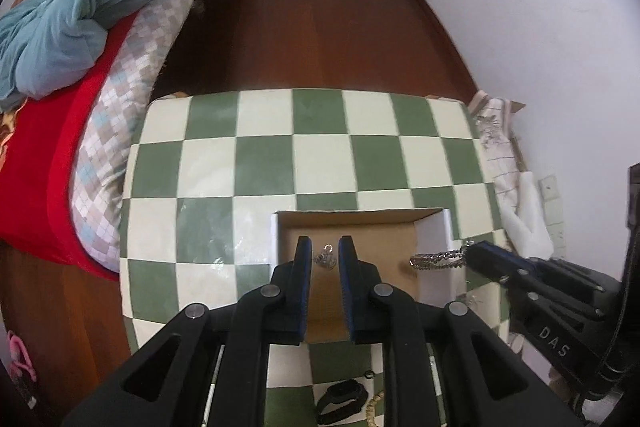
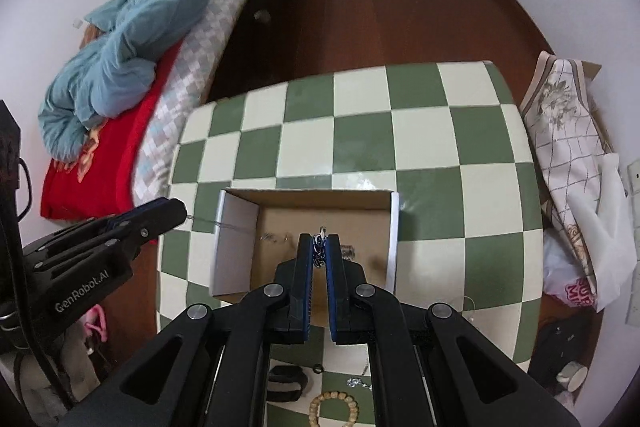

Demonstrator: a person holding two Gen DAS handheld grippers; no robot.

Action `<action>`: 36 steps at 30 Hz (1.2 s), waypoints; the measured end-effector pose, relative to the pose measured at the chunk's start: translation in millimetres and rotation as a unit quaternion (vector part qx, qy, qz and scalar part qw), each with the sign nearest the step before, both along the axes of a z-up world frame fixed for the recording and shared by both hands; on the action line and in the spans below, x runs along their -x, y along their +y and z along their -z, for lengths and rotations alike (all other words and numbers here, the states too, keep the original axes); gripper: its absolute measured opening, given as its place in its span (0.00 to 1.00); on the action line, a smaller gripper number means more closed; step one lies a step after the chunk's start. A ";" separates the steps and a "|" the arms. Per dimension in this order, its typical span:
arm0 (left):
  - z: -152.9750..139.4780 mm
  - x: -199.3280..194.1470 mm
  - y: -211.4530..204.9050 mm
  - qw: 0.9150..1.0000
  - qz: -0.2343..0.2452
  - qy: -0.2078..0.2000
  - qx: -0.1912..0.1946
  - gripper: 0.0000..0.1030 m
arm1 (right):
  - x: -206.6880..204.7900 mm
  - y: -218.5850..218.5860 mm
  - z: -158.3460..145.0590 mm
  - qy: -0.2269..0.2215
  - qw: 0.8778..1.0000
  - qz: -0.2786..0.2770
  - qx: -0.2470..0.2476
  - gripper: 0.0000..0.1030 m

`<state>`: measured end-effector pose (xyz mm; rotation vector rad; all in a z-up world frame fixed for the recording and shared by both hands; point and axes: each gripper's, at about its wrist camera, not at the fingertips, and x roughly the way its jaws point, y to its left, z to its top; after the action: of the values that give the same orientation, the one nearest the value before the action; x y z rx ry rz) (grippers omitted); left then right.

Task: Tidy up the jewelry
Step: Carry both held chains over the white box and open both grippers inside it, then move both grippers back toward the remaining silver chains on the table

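Observation:
A cardboard box (image 1: 356, 214) (image 2: 236, 239) with white side walls sits on the green-and-white checked table (image 1: 264, 155) (image 2: 432, 147). My left gripper (image 1: 325, 247) is open over the box, with small silver earrings (image 1: 325, 259) lying on the box floor between its fingers. My right gripper (image 2: 320, 241) is shut on a silver chain bracelet (image 2: 320, 251) and holds it over the box; the chain (image 1: 438, 259) hangs across the box's right wall in the left wrist view. Small silver pieces (image 2: 274, 237) lie on the box floor.
A black wristband (image 1: 342, 401) (image 2: 286, 383), a wooden bead bracelet (image 2: 334, 409) and small silver pieces (image 2: 358, 382) lie on the table's near side. A bed (image 1: 60, 75) stands to the left, bags (image 2: 568, 147) to the right, brown floor beyond.

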<state>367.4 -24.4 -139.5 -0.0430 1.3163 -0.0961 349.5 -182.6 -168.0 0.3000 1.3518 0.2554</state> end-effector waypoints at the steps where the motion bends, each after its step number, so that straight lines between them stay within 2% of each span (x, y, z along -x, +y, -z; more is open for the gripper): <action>1: 0.7 -0.1 0.5 1.000 -0.001 -0.001 -0.004 0.13 | -2.0 0.8 1.6 0.000 1.000 -0.001 0.004 0.07; 3: 2.0 0.5 0.3 1.000 -0.001 -0.004 -0.023 0.21 | -5.0 2.8 5.0 0.007 1.000 -0.008 0.014 0.08; 4: 1.9 1.8 1.0 0.999 -0.003 -0.008 -0.032 0.36 | -5.2 3.4 5.7 0.007 1.000 -0.009 0.026 0.18; 5: 0.6 4.0 1.7 0.999 -0.005 -0.020 -0.044 0.61 | -4.2 3.1 4.9 0.005 0.999 -0.010 0.036 0.27; 7: -1.9 8.7 4.7 0.996 -0.014 -0.041 -0.074 0.93 | -1.7 2.3 4.3 0.005 0.998 -0.006 0.069 0.77; 9: -2.5 14.7 9.7 0.995 -0.022 -0.054 -0.085 0.94 | 3.0 0.3 8.3 0.010 0.996 -0.006 0.085 0.92; 10: -0.4 18.9 12.4 0.994 -0.026 -0.054 -0.093 1.00 | 7.0 0.4 11.5 0.013 0.995 -0.006 0.101 0.92; 12: 5.1 26.6 17.3 0.993 -0.031 -0.055 -0.104 1.00 | 15.4 1.5 17.1 0.009 0.992 -0.010 0.126 0.92; 15: 9.2 38.1 20.8 0.991 -0.034 -0.063 -0.111 1.00 | 27.9 3.1 27.7 0.013 0.991 -0.007 0.135 0.99; 25: 4.4 78.0 27.5 0.986 -0.059 -0.101 -0.123 1.00 | 55.5 11.8 26.5 -0.018 0.987 0.010 0.159 0.99; 36: -34.6 126.1 27.7 0.978 -0.065 -0.149 -0.128 1.00 | 94.0 6.4 -27.3 -0.092 0.982 0.036 0.163 1.00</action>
<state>241.3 3.3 -104.9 0.1007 1.0134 0.1731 255.5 -176.2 -140.7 0.0478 1.1754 -0.0028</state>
